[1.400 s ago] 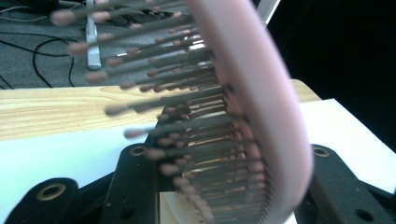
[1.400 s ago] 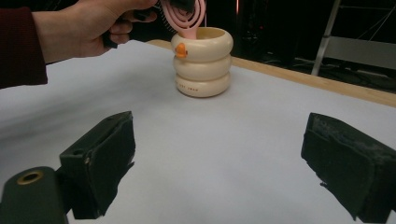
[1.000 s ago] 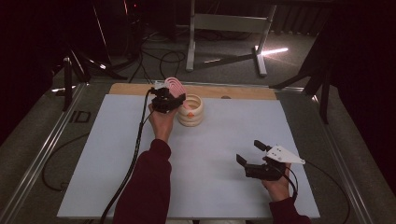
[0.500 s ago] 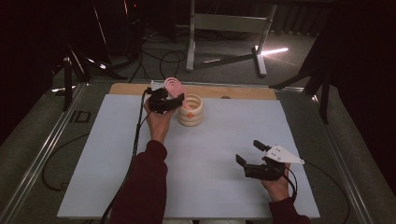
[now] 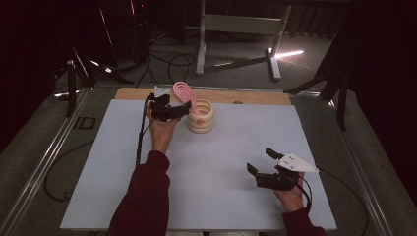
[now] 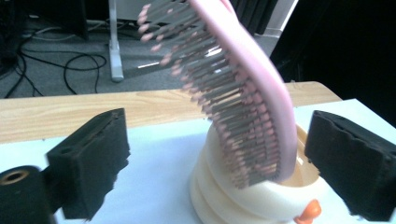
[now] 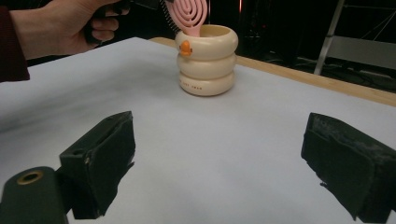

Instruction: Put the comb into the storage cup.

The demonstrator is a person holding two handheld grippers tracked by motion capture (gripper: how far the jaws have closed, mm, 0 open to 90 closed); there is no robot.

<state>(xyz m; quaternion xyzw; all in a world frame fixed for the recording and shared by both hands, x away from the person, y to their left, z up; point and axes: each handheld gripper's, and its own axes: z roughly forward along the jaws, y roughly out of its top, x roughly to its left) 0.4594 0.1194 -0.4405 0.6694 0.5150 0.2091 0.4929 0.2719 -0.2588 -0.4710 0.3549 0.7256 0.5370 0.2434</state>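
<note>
White table mat [image 5: 211, 162]: covers most of the tabletop, flat.
Wooden board [image 5: 255, 97]: light strip along the mat's far edge.
Metal rail [image 5: 44, 162]: runs down the table's left side.
Metal stand [image 5: 236, 29]: on the grey floor behind the table, with a crossbar foot.
Black cables [image 5: 172, 61]: looped on the floor near the stand, possibly several.

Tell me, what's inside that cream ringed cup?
A pink hairbrush stands tilted in the cream cup, bristly head sticking out above the rim. Its handle end and the cup's bottom are hidden by the wall.
</note>
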